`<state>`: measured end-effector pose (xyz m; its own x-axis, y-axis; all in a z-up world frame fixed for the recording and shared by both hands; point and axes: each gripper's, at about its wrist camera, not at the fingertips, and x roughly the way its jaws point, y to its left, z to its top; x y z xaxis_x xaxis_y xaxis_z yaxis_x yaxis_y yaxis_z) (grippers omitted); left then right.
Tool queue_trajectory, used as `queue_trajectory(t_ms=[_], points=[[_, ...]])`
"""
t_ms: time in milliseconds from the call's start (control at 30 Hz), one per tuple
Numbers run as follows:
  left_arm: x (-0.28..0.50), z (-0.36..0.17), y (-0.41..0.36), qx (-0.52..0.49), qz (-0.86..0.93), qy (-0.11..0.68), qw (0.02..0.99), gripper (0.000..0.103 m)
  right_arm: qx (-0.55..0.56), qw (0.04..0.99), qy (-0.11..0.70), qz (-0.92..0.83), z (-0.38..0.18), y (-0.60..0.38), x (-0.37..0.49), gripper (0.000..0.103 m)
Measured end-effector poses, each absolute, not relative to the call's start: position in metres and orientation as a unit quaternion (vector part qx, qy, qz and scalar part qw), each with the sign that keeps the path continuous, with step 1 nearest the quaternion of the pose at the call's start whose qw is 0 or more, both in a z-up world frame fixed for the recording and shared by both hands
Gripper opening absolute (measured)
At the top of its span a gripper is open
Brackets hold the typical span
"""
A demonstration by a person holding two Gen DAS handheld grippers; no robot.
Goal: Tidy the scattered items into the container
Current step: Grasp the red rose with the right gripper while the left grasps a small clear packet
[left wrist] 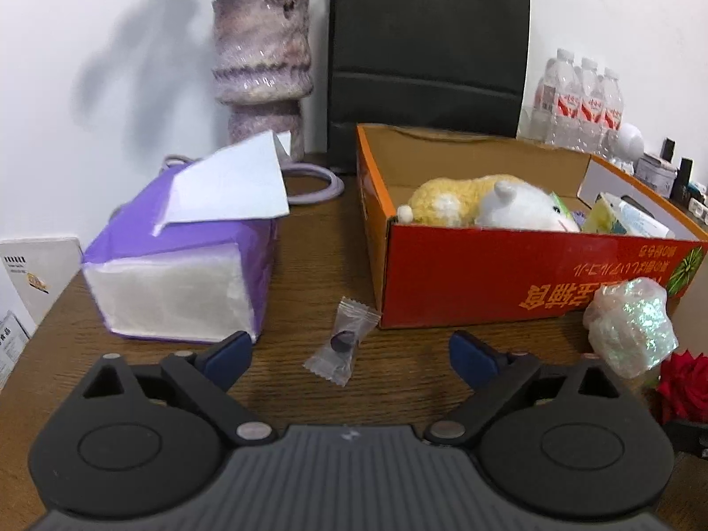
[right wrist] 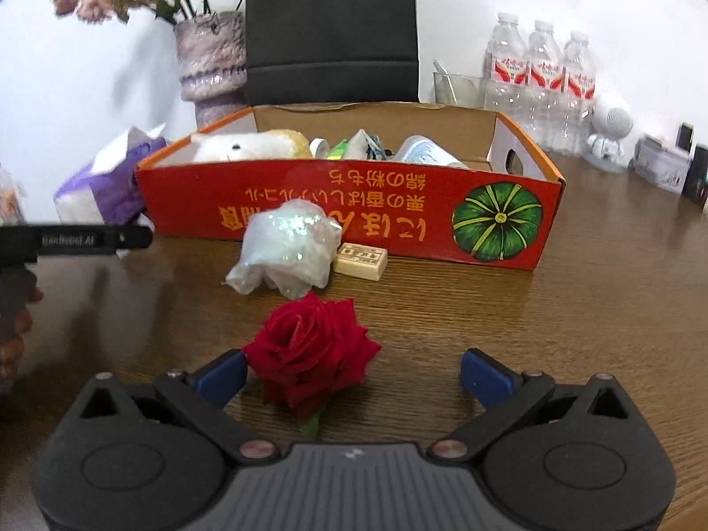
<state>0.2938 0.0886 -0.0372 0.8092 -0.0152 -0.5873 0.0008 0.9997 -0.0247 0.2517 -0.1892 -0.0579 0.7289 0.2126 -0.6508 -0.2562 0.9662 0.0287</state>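
Two blue-tipped fingers of the left gripper (left wrist: pixel 349 356) stand wide apart in the left wrist view. Between them, on the brown table (left wrist: pixel 301 243), lies a small candy (left wrist: pixel 343 340) in a clear wrapper with a dark round sweet inside. The fingers do not touch it. Just past the candy sits the red and orange box (left wrist: pixel 509 283), with its top open. Inside it are a yellow plush toy (left wrist: pixel 447 197) and a white plush toy (left wrist: pixel 526 210) lying side by side. A shiny crumpled ball of wrap (left wrist: pixel 630 325) is near the front of the box, on the right. A purple tissue pack (left wrist: pixel 186 265) is on the left, with a white tissue sticking up.

In the right wrist view, the right gripper (right wrist: pixel 354 374) is also spread wide and holds nothing. A red rose (right wrist: pixel 309 354) lies on the table between its fingers, close to the left one; I cannot tell if they touch. Beyond the rose is the shiny wrap, and a small tan block (right wrist: pixel 360 259) lies right beside it. Both are in front of the box, which has a green pumpkin picture on its side. Water bottles (right wrist: pixel 540 84) stand at the back.
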Motion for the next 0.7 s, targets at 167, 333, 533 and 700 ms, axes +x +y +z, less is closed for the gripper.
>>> queue_trajectory(t_ms=[167, 333, 533, 700], points=[[0.302, -0.042, 0.091, -0.016, -0.017, 0.325, 0.945, 0.077, -0.028, 0.931, 0.346, 0.116, -0.058, -0.188, 0.258, 0.103], [0.303, -0.041, 0.085, 0.013, -0.032, 0.319, 0.947, 0.018, -0.024, 0.932, 0.345, 0.109, -0.058, -0.189, 0.262, 0.102], [0.293, -0.036, 0.085, 0.01, -0.045, 0.317, 0.947, 0.016, 0.013, 0.937, 0.323, 0.13, -0.053, -0.201, 0.259, 0.04], [0.285, -0.033, 0.079, 0.022, -0.047, 0.304, 0.951, 0.016, 0.027, 0.937, 0.322, 0.136, -0.053, -0.207, 0.261, 0.04]])
